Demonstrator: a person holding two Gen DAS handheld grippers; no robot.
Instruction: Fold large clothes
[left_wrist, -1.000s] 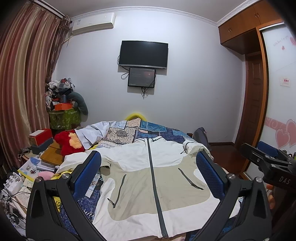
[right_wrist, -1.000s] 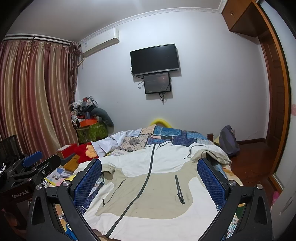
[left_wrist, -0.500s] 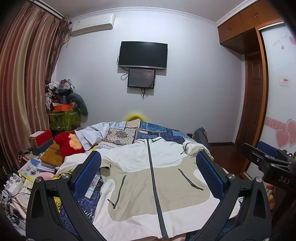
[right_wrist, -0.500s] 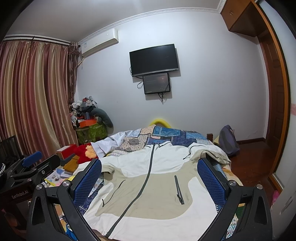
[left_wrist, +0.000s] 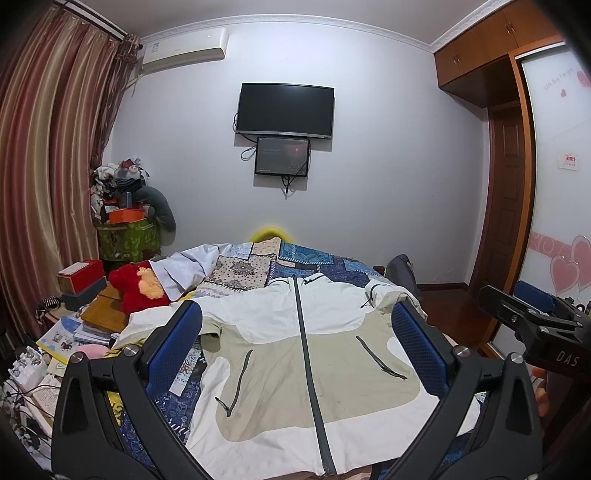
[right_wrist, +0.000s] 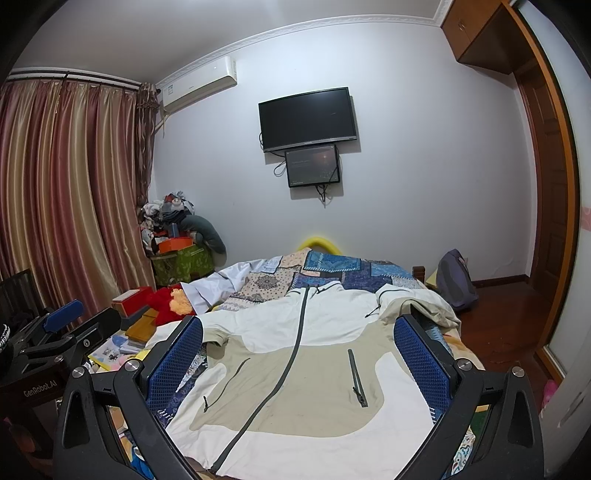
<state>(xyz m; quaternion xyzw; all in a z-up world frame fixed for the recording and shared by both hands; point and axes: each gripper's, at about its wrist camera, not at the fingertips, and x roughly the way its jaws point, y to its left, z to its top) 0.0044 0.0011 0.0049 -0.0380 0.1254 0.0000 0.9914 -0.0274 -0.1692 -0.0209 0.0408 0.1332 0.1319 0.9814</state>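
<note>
Jaws agape above flat jacket

We see our left gripper and right gripper: black frames, silver screws, blue textured pads.

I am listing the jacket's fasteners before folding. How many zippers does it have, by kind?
On the jacket:
Front zipper: 1
Slanted side pocket zippers: 2
Short zipper near one shoulder: 1
Total: 4
</note>
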